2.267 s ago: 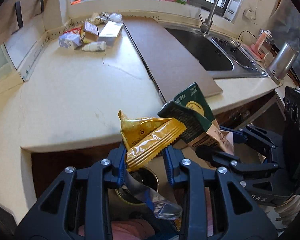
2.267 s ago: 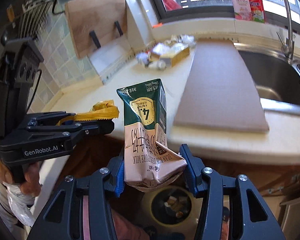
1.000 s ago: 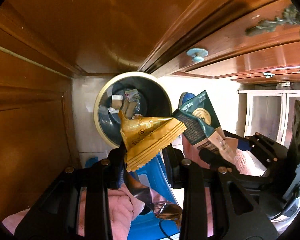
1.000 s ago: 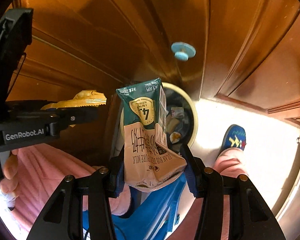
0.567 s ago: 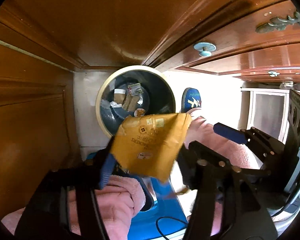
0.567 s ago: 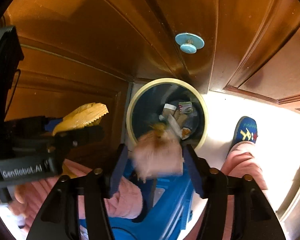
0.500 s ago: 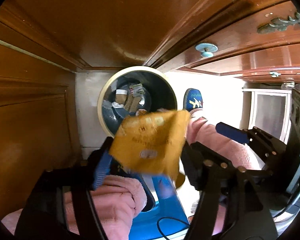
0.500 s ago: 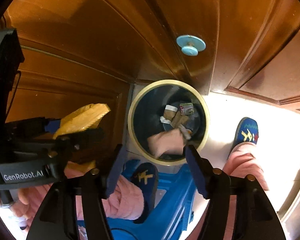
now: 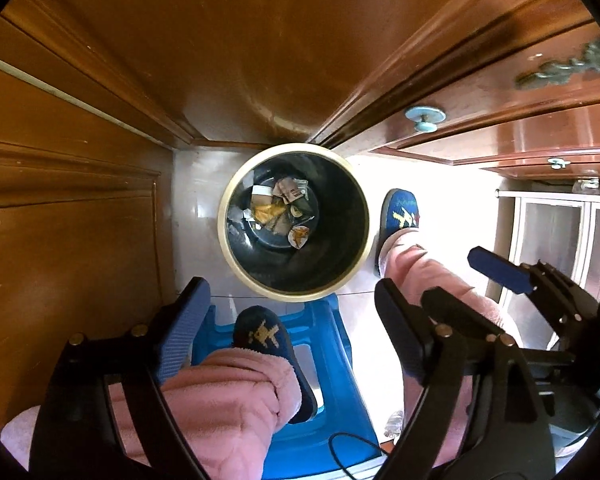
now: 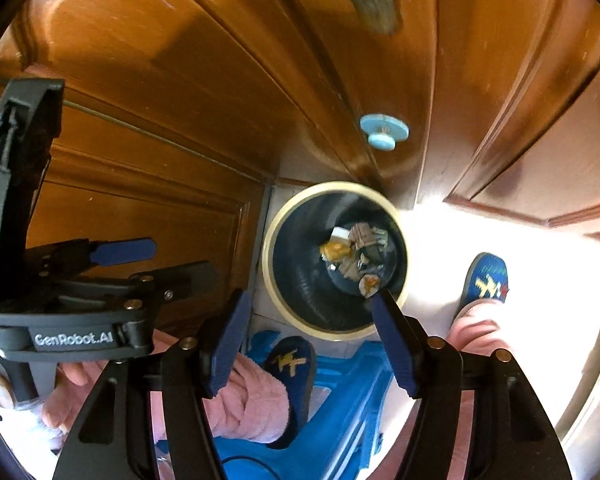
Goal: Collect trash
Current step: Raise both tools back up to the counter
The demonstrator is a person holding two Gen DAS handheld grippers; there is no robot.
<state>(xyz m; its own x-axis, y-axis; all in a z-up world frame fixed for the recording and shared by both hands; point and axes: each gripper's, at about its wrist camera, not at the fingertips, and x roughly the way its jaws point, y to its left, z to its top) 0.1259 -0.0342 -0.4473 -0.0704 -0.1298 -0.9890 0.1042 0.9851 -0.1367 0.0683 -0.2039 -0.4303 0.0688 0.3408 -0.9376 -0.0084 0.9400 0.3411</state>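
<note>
The left gripper [image 9: 288,312] and the right gripper [image 10: 310,336] both hang with their 2 fingers spread wide and nothing between them, poised above the round trash bin [image 9: 236,264] that stands on the floor in the corner of the wooden cabinets [image 9: 80,240]. Wrappers and crumpled packaging [image 9: 278,212] lie at the bottom of the bin. This drop looks finished; whether more trash waits elsewhere cannot be told from these views.
</note>
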